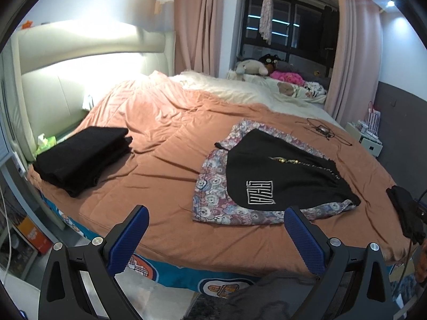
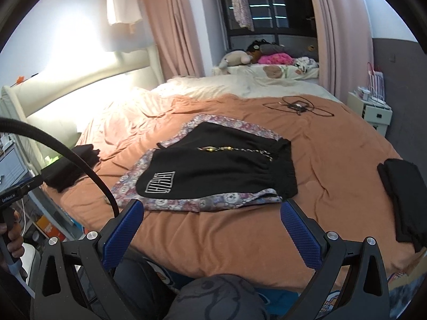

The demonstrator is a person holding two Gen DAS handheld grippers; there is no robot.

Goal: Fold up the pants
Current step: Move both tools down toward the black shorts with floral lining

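Both hand-held grippers (image 1: 216,229) (image 2: 210,224) spread empty over bed edge (image 1: 186,256), black shorts (image 1: 283,170) beyond.

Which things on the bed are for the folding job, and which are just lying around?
For the job:
- black shorts spread flat
- flowery garment under them
- folded black stack
- dark garment at the bed's edge
- left gripper and right gripper, jaws open and empty

Just lying about:
- black cable
- stuffed toys
- tissue pack
- white nightstand
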